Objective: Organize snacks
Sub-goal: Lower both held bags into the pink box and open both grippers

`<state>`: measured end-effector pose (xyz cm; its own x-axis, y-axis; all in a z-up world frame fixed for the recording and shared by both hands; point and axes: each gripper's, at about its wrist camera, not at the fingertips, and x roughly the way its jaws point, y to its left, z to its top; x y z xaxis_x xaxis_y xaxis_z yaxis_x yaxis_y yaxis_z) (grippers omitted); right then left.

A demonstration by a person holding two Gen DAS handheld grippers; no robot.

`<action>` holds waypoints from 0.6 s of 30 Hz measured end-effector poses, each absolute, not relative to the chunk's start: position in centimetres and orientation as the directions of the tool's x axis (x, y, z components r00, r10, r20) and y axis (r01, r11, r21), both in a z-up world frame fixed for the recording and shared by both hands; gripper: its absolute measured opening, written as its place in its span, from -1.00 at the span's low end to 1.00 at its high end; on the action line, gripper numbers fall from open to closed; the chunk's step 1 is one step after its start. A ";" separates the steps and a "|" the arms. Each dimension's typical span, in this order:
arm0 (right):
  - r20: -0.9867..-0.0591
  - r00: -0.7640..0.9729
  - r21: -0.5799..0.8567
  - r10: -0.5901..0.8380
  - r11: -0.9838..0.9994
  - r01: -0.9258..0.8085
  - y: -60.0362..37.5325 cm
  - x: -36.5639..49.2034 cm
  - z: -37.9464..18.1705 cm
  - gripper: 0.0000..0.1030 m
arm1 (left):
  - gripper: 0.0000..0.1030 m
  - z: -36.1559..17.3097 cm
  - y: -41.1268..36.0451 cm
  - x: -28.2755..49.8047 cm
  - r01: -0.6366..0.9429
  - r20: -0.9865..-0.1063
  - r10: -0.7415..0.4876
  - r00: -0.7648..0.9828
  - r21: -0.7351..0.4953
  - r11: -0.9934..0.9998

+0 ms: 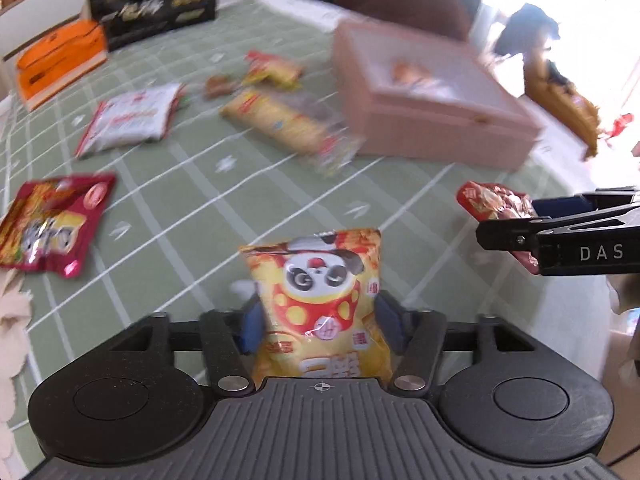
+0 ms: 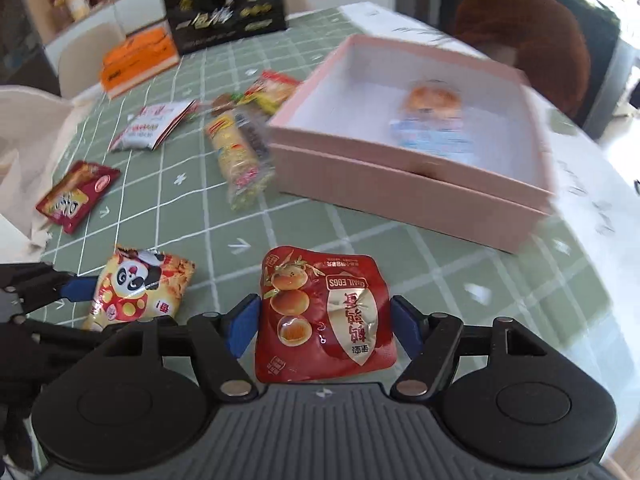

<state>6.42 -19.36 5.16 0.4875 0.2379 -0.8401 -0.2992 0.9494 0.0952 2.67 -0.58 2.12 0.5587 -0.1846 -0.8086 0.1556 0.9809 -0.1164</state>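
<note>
My left gripper [image 1: 318, 322] is shut on a yellow panda snack packet [image 1: 320, 300], held above the green checked tablecloth; the packet also shows in the right wrist view [image 2: 136, 284]. My right gripper [image 2: 324, 320] is shut on a red quail egg packet [image 2: 324, 312], seen in the left wrist view [image 1: 494, 202] too. An open pink box [image 2: 408, 196] stands ahead on the table with one orange and blue snack [image 2: 434, 120] inside. The two grippers are side by side, the left one to the left.
Loose snacks lie on the cloth: a long yellow biscuit pack [image 2: 238, 156], a white and red packet [image 2: 150, 128], a dark red packet [image 2: 76, 196], a small yellow-red packet [image 2: 272, 90]. An orange box [image 2: 136, 60] and black box [image 2: 226, 4] stand at the far edge.
</note>
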 end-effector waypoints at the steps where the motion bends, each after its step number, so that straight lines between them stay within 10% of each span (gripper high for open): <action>1: -0.834 0.501 0.094 0.230 0.955 -0.282 -20.4 6.0 5.7 0.36 | -0.25 2.9 -1.2 2.4 0.181 -0.789 -0.201 0.581 -0.116 0.977; 12: -0.742 0.656 0.096 0.135 0.991 -0.095 -28.5 4.7 11.3 0.37 | -0.30 15.7 -4.0 10.5 0.340 -0.483 -0.419 0.769 -0.246 0.908; 18: -0.753 0.649 0.093 0.110 0.994 -0.060 -29.1 5.9 11.4 0.36 | -0.29 12.1 -4.5 20.3 0.316 -0.563 -0.516 0.646 -0.418 0.852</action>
